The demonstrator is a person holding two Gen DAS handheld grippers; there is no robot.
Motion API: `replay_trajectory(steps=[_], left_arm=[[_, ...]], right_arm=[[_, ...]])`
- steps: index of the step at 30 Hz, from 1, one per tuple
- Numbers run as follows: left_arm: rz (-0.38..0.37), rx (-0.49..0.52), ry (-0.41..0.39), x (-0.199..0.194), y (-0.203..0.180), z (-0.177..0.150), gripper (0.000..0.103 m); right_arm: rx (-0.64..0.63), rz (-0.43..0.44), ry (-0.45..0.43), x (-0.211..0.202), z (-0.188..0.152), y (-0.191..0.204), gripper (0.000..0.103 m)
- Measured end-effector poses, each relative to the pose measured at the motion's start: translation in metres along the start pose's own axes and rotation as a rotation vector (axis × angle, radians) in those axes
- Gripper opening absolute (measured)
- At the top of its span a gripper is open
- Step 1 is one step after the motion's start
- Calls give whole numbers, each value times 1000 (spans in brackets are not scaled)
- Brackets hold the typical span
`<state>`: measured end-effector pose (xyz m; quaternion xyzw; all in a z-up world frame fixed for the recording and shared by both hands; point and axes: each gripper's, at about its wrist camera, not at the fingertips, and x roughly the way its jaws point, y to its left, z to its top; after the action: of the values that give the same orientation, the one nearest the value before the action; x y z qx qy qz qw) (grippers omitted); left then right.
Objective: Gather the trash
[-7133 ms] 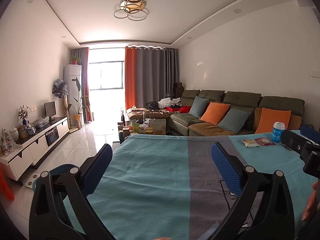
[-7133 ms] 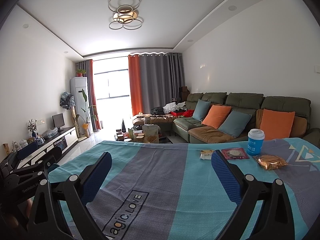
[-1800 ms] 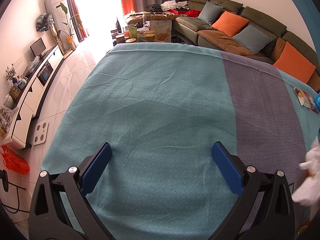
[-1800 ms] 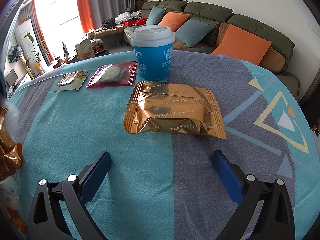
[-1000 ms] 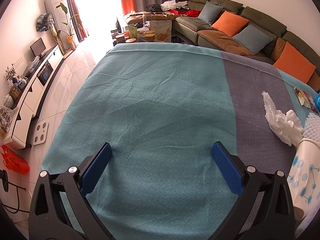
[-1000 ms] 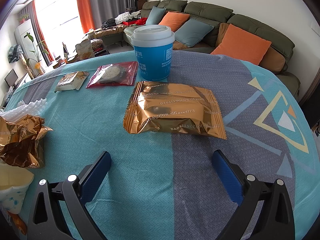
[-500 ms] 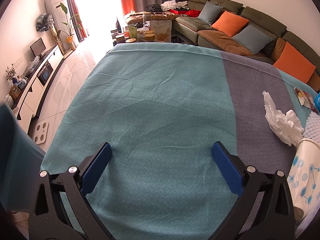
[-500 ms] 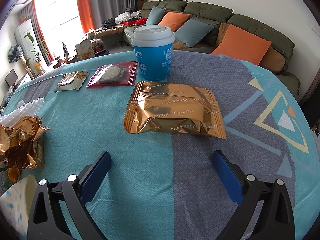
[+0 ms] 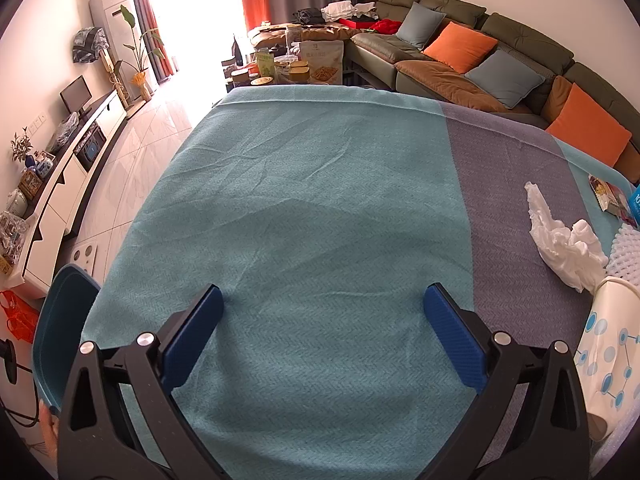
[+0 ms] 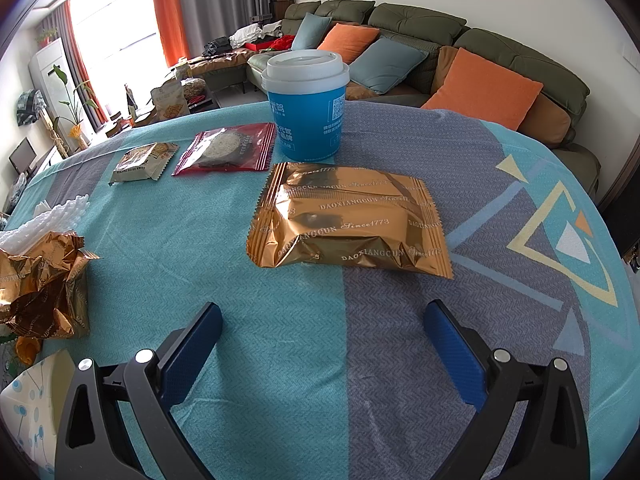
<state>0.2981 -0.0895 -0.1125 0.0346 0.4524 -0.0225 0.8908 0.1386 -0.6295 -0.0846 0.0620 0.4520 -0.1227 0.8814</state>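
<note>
My left gripper stands open over bare teal cloth. Right of it lie a crumpled white tissue, white foam netting and a tipped paper cup with blue dots. A blue bin shows at the table's left edge. My right gripper is open, empty, just short of a sealed gold snack packet. To its left sit a crumpled gold wrapper, the foam netting and the paper cup. Farther back stand a blue lidded cup, a red packet and a small beige packet.
The table carries a teal and grey cloth. A sofa with orange and blue cushions runs behind it. A white TV cabinet lines the left wall, and an orange bag lies on the floor. A fingertip shows at the lower left.
Crumpled tissue, foam netting, gold wrapper and a paper cup landed on the table between the grippers. A blue bin came in at the left and settled lower beside the table. Both grippers stayed still.
</note>
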Motion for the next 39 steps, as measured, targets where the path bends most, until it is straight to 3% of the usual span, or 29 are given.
replay_trajectory(steps=[10,15,18,22,26,28,31,35,39], left_arm=[[0,0,0,1,0,0,99],[1,-3,0,1,0,1,99],[1,-2,3,2,0,1,99],[2,8,-4,-5,2,-1,98],[16,-39,-167,-43,10,-14,97],[0,-54,-240,-67,10,-25,97],[-20,-51,-353,-101,8,-44,97],[27,-11,-503,-145,-3,-74,97],[54,10,-604,-179,-15,-96,97]], right_arm=[[25,-13,-1,2,1,3,98],[94,-60,-3,-1,-1,8,97],[134,-51,-118,-25,-7,18,97],[117,-24,-357,-82,-18,51,97],[14,42,-542,-129,-35,98,97],[-15,99,-592,-142,-42,118,97],[-46,177,-624,-151,-50,148,97],[-125,198,-667,-159,-66,188,97],[-162,230,-694,-168,-75,209,97]])
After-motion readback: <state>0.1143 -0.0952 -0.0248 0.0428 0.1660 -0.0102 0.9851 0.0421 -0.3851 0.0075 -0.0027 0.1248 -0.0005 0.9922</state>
